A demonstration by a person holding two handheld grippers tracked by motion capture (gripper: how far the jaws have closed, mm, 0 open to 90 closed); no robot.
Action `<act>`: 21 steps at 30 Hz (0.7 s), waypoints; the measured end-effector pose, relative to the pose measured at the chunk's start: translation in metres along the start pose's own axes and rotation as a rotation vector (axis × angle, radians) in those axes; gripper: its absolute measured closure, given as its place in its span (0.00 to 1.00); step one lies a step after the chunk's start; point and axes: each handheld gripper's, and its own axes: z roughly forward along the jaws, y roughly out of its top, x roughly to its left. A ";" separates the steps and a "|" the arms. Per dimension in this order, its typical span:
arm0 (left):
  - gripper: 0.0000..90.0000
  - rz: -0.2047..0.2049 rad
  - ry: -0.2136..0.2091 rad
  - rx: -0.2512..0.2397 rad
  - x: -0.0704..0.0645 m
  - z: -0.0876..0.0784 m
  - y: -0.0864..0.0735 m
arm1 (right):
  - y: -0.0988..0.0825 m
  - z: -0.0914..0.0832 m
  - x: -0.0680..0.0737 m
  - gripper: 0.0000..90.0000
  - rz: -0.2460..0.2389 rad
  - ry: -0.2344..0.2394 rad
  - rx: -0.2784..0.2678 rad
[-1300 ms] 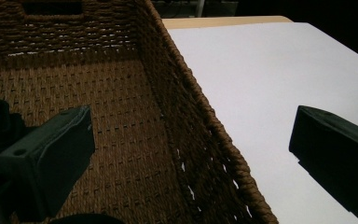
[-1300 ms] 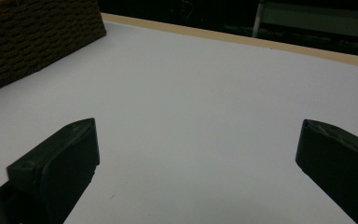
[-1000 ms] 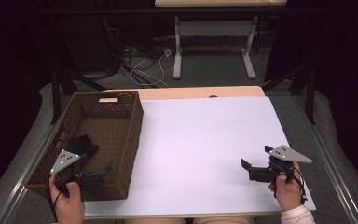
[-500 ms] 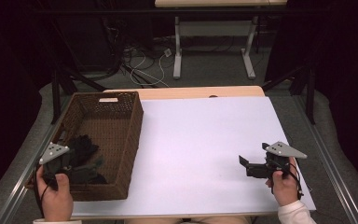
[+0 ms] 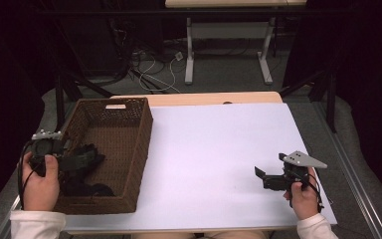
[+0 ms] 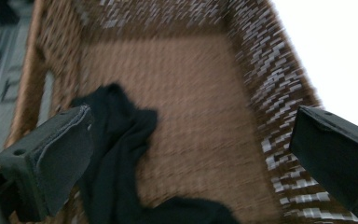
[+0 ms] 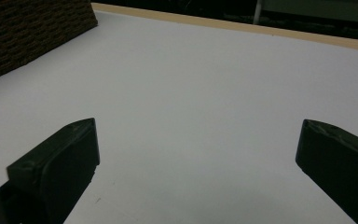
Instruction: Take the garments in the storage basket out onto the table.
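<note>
Spreading across the middle and right of the high view, the white table top (image 5: 219, 154) lies bare, giving wide room between the basket and the right gripper (image 5: 263, 178). A strip of wooden edge (image 5: 214, 98) runs along the far side; beyond it, in the upper part of the frame, stand table legs and loose cables on the floor. The brown woven basket (image 5: 142, 149) sits at the left of the frame, its tall walls closing in whatever is inside. A black cloth (image 5: 87, 158) lies crumpled in the near end of the basket, towards the lower left of the frame.

The left gripper (image 5: 87, 159) hangs over the basket's near left rim, jaws spread wide above the cloth (image 6: 116, 154), holding nothing. The right gripper rests low over the table at lower right, jaws also wide apart with only bare table between them.
</note>
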 end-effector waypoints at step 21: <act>0.00 -0.058 0.032 0.372 0.027 0.056 -0.010 | -0.004 0.010 0.003 0.00 0.003 0.030 0.054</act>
